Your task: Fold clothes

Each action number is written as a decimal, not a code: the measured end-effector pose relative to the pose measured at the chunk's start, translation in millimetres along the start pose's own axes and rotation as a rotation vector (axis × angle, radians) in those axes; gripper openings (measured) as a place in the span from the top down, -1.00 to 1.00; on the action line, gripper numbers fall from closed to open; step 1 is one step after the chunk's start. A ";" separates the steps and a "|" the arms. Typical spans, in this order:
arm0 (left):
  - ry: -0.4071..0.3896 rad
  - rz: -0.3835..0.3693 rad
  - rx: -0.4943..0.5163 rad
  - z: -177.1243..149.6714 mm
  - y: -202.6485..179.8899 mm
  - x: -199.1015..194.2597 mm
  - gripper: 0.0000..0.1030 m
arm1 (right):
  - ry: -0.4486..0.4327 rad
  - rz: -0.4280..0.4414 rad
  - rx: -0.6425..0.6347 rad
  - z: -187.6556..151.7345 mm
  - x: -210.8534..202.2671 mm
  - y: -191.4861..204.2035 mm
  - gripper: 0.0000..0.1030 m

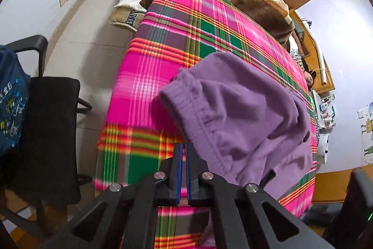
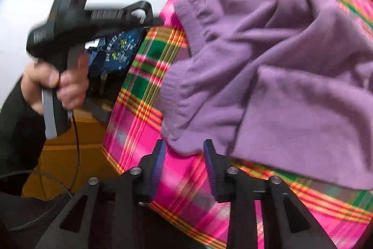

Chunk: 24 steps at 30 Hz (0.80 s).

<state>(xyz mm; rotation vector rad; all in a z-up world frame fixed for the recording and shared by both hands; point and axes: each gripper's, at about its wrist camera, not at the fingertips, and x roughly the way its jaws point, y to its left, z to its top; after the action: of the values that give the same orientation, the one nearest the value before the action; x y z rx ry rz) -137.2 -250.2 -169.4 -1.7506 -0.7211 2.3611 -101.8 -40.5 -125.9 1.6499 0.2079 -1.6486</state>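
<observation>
Garment: a purple fleece garment [image 1: 244,113] with a ribbed elastic band lies rumpled on the pink, green and orange plaid bedsheet [image 1: 163,57], near the bed's close end
Orientation: in the left wrist view the ribbed band faces left toward the bed's side edge and the body of the cloth spreads away to the right; one layer is folded over another, and its long axis cannot be told from the crumpled heap
Left gripper [image 1: 184,148]: black, blue-padded jaws nearly shut with only a thin slit between them, nothing seen in them; tips sit just beside the garment's near hem, above the sheet
Right gripper [image 2: 184,146]: jaws spread wide apart, empty, tips just under the garment's lower hem
Person: a hand [image 2: 58,83] in a dark sleeve grips the left gripper's handle, seen in the right wrist view
Writing: a dark blue printed cloth [image 1: 10,109] on the black office chair [image 1: 53,127] carries pale characters too blurred to read; a beige cushion [image 1: 126,18] on the floor shows black-band letters, partly "VME"
Beyond: a brown plush blanket [image 1: 256,4] heaped at the bed's far end
</observation>
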 end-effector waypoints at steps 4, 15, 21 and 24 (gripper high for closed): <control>-0.002 -0.022 -0.029 -20.9 4.0 -5.6 0.98 | -0.054 -0.058 -0.095 27.2 -18.2 -0.3 0.28; -0.016 -0.067 -0.098 -82.1 5.5 -13.2 0.91 | -0.064 -0.164 -0.423 129.8 27.5 31.8 0.21; -0.039 -0.028 -0.164 -99.8 22.1 -18.2 0.89 | -0.021 -0.190 -0.524 175.8 68.3 45.0 0.21; -0.049 -0.019 -0.192 -103.6 29.6 -18.4 0.89 | 0.023 -0.182 -0.534 185.9 85.4 44.8 0.21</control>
<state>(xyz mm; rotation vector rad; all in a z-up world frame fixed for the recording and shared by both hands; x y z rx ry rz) -29.7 -251.4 -189.1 -1.7514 -0.9972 2.4005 -206.6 -218.9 -158.5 1.2671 0.7600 -1.5301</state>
